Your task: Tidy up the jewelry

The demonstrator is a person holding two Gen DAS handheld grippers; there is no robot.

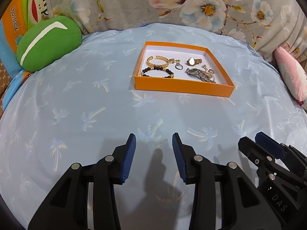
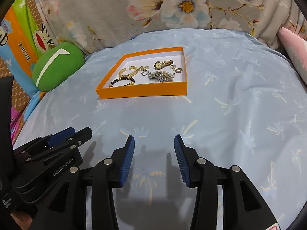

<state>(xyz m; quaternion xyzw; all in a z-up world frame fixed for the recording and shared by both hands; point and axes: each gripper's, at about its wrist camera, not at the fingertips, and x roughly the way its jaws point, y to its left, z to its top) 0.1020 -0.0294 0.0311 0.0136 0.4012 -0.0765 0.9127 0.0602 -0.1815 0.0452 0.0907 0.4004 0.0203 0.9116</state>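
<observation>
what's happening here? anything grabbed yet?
Nothing grabbed yet. Both handheld grippers, left gripper and right gripper, are open and empty, over the blue palm-print cloth short of the orange tray. All the jewelry visible sits inside the tray: a gold chain bracelet, a dark bead bracelet, a ring, a gold watch and a silver watch tangled with some pearl pieces. The sorting appears not yet begun.

You can read "Daul frank" on the orange stripe of the cartoon-monkey fabric (image 1: 14, 18) at far left, visible from both wrists. In the left wrist view, the right gripper (image 1: 268, 145) shows "DAS" in white on its black body. In the right wrist view, the left gripper (image 2: 71, 134) carries "GenRobot.AI"; its small white label below is too small to read.
</observation>
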